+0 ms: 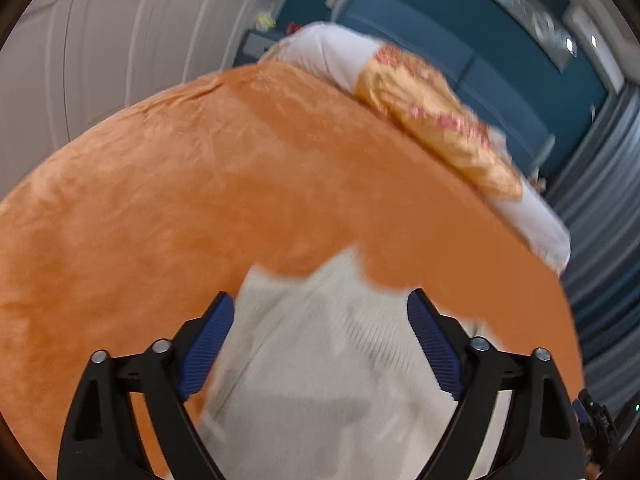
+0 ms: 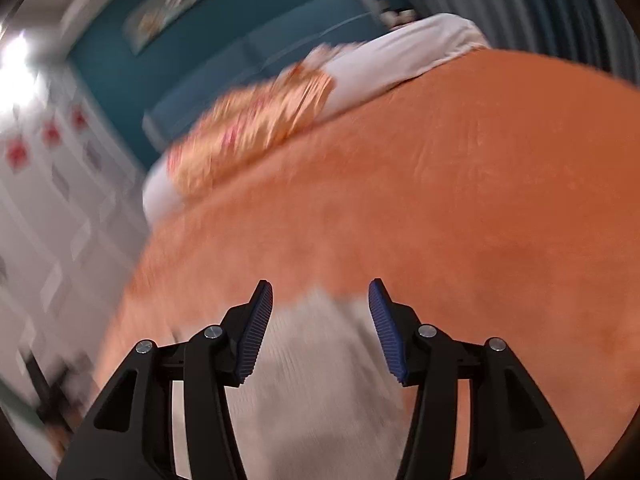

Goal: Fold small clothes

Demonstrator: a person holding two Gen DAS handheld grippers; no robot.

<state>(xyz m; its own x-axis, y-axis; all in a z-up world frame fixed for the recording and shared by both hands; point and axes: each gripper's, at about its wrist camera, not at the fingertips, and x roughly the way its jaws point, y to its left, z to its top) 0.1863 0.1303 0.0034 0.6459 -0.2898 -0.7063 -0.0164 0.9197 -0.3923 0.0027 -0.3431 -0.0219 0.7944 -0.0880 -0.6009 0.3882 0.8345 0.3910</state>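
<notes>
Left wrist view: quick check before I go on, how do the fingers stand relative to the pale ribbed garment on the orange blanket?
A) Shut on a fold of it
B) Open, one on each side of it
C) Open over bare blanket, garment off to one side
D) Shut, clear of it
B: the left gripper is spread wide, and the pale ribbed garment fills the gap between its blue-padded fingers on the orange blanket.

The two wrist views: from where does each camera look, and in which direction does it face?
Left wrist view: sits behind the left tongs, open, facing along the orange bedspread to the patterned pillow; the cream garment lies below.
Right wrist view: sits behind the right tongs, open, facing over the same garment toward the pillow.
Shared: bedspread, garment, pillow, teal wall.
</notes>
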